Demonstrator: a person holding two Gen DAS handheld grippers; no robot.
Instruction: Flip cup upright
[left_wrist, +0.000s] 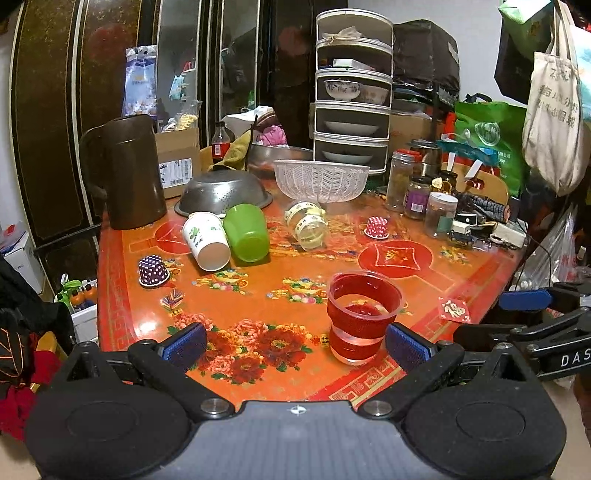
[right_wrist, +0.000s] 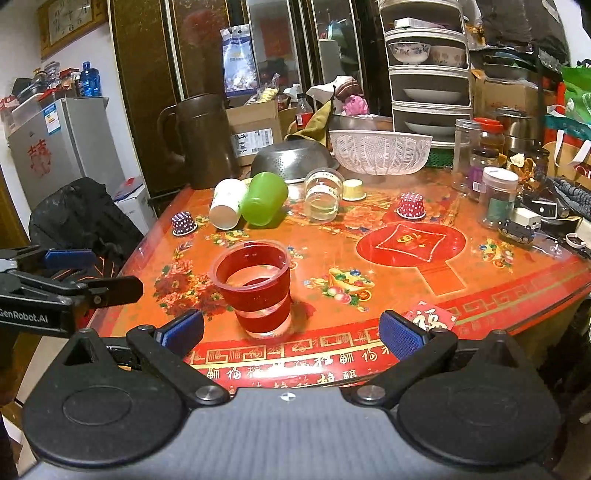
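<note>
A clear plastic cup stands upright, mouth up, near the front edge of the red patterned table; it also shows in the right wrist view. My left gripper is open and empty, the cup just ahead of its right finger. My right gripper is open and empty, just short of the cup. A white paper cup and a green cup lie on their sides further back. A clear jar also lies on its side.
Behind stand a brown pitcher, an upturned steel colander, a white plastic basket, a stacked dish rack and several jars. Two small dotted capsules sit on the table. A red envelope lies near the front edge.
</note>
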